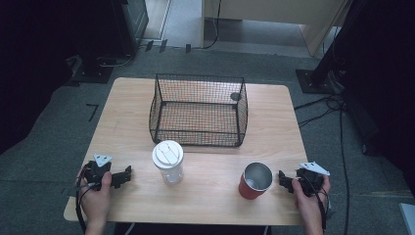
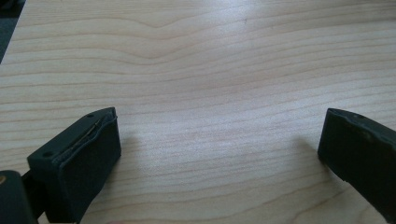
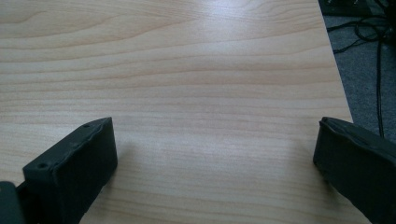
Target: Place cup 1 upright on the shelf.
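Overhead, the pale wood-grain counter (image 1: 274,105) stands on grey carpet floor (image 1: 58,103), black cables (image 1: 337,105) trailing alongside. Both the left gripper (image 1: 128,175) and right gripper (image 1: 282,179) rest near its front edge, fingers spread empty, flanking a lidded clear plastic cup (image 1: 168,162) and red metal-lined tumbler (image 1: 255,180) before a black wire basket (image 1: 198,110).
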